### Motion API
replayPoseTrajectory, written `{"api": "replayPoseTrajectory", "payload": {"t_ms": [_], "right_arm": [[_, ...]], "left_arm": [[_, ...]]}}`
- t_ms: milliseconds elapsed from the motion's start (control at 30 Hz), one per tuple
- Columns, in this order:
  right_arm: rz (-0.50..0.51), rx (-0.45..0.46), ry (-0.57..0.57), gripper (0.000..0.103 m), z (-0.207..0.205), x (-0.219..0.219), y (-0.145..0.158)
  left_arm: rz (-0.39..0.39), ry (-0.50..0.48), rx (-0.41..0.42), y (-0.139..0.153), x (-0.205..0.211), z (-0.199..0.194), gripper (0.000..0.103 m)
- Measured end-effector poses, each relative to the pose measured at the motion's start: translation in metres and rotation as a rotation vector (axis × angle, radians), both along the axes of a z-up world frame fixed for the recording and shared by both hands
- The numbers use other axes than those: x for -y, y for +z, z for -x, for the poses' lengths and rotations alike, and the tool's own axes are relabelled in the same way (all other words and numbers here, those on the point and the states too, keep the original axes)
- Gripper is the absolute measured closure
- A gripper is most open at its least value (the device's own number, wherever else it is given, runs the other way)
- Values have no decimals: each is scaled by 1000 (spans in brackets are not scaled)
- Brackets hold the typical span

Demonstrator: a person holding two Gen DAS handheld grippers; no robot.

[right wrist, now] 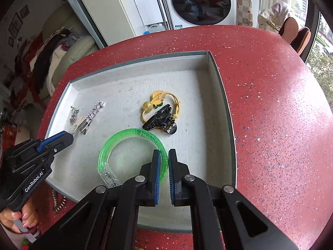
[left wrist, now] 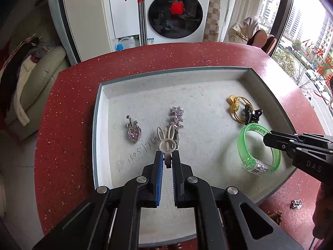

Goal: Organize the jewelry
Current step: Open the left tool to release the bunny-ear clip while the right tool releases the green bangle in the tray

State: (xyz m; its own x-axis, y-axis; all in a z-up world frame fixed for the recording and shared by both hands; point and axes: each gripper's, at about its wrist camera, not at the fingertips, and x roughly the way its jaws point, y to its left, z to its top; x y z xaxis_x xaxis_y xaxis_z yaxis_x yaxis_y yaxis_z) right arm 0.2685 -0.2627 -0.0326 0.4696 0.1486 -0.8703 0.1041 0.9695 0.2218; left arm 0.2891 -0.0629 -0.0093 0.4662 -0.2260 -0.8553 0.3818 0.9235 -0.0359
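A shallow white tray (left wrist: 204, 79) sits on the red table. My left gripper (left wrist: 167, 155) is shut on a white bunny-ear clip (left wrist: 166, 139), held over the tray's middle. My right gripper (right wrist: 164, 154) is shut on a green translucent bangle (right wrist: 116, 143), which also shows in the left wrist view (left wrist: 247, 143), low over the tray's right part. In the tray lie a heart pendant (left wrist: 134, 132), a star hair clip (left wrist: 177, 114), a yellow hair tie (left wrist: 237, 106) and a black claw clip (right wrist: 160, 117).
The red speckled table (right wrist: 270, 95) surrounds the tray. A small silver trinket (left wrist: 296, 204) and a chain (right wrist: 57, 202) lie on the table beside the tray's near edge. A washing machine (left wrist: 177, 10) and a sofa (left wrist: 37, 77) stand beyond.
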Motion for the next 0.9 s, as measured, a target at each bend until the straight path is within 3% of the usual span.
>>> {"api": "replayPoseTrajectory", "payload": {"t_ms": [233, 500, 567, 600, 633, 700, 900], "right_arm": [[80, 23, -38, 95, -10, 7, -2], [125, 45, -32, 94, -9, -2, 0], [105, 51, -32, 90, -9, -1, 0], [96, 53, -35, 81, -9, 0, 1], [89, 53, -39, 66, -8, 1, 1], [79, 79, -38, 55, -5, 1, 5], [32, 148, -39, 51, 8, -1, 22]], "left_arm": [[-26, 37, 13, -14, 4, -7, 76], [-98, 50, 109, -17, 13, -1, 76], [-113, 51, 124, -17, 14, 1, 76], [-123, 49, 131, -16, 13, 3, 76], [-129, 48, 134, -16, 13, 4, 76], [-125, 49, 130, -16, 12, 5, 76], [-94, 75, 122, -13, 8, 4, 76]]}}
